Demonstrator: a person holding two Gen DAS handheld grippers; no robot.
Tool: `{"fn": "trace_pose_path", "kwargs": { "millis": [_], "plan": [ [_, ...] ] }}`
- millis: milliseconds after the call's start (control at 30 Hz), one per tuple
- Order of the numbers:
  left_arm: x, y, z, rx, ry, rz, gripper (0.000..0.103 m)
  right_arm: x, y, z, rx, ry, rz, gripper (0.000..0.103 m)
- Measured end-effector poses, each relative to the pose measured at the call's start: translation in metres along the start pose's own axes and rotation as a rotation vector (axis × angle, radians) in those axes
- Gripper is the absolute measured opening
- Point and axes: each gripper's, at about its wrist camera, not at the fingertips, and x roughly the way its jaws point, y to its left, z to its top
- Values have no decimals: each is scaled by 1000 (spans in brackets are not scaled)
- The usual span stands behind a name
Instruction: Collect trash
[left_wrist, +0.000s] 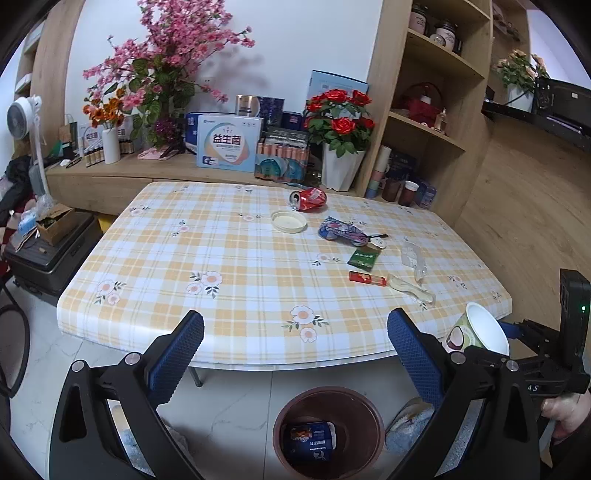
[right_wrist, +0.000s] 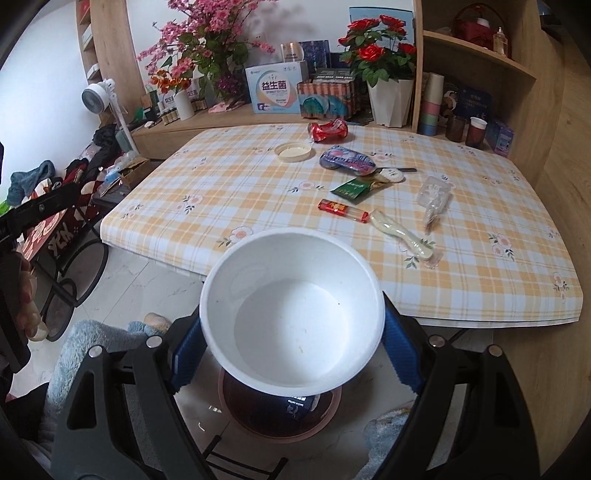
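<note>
Checked bench, near edge hidden in the right wrist view behind a white bowl. Brown bin on the floor below, blue packet inside, rim partly cut off by the bowl in the right wrist view. Right gripper: jaws wide, closed on the bowl's sides, above the bin. Left gripper: jaws fully apart, holding nothing. Still on the bench: crushed red can, round lid, blue wrapper, green sachet, red packet. Clear plastic scraps hard to identify.
</note>
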Motion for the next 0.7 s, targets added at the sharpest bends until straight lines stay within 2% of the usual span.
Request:
{"fn": "trace_pose_path", "kwargs": {
  "millis": [167,233,367,700],
  "plan": [
    [0,11,-4,-33,7,9,97,8,13,-2,-18,29,20,84],
    [-1,13,-5,-38,5,11,97,11,17,-3,-23,42,35,93],
    [0,18,-6,-48,5,17,97,12,23,-2,-35,46,40,96],
    [0,23,-7,-54,1,26,97,7,-5,2,29,15,-73,97]
  ]
}}
